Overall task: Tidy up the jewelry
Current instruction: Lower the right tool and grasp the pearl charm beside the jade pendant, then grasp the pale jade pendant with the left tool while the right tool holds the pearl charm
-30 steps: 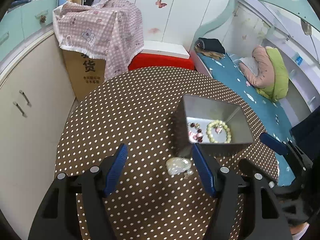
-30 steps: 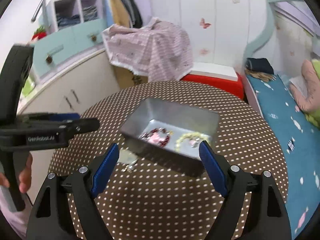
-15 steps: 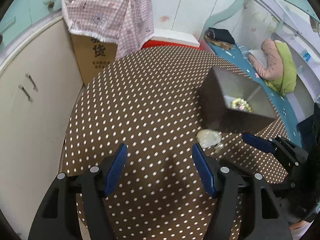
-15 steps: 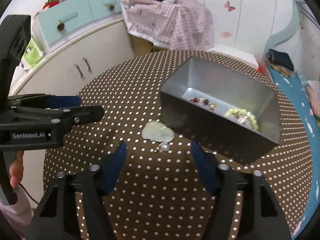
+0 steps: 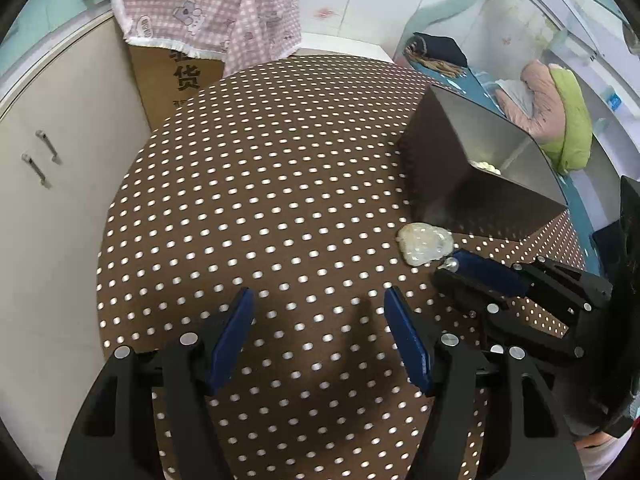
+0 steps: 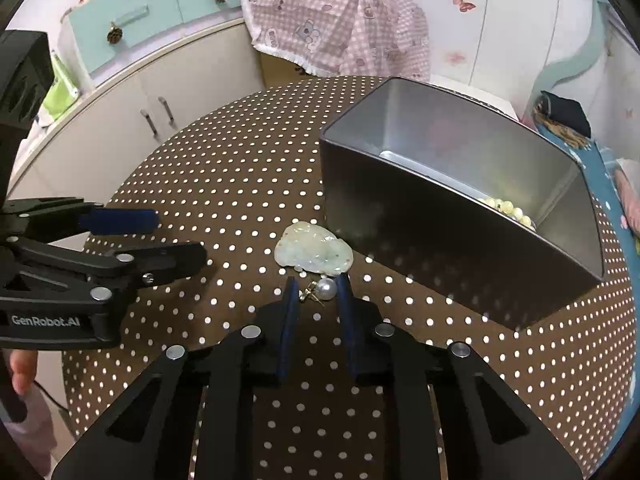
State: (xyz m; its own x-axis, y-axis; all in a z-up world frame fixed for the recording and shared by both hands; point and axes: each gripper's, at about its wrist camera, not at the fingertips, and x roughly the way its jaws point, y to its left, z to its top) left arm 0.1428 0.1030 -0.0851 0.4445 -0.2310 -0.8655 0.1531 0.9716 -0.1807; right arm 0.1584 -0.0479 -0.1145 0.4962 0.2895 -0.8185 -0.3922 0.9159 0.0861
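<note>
The pearl earring (image 6: 325, 289) lies on the dotted table (image 6: 224, 184), just in front of the pale jade pendant (image 6: 314, 249) beside the metal box (image 6: 460, 216). The right gripper (image 6: 316, 294) straddles the earring, its jaws narrowed but not touching it. The left gripper (image 5: 318, 332), spread wide, hovers left of the box, which holds a bead bracelet (image 6: 508, 208).

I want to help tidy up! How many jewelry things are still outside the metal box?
2: the pale jade pendant lies beside the metal box, and the pearl earring sits between the right gripper fingers.
</note>
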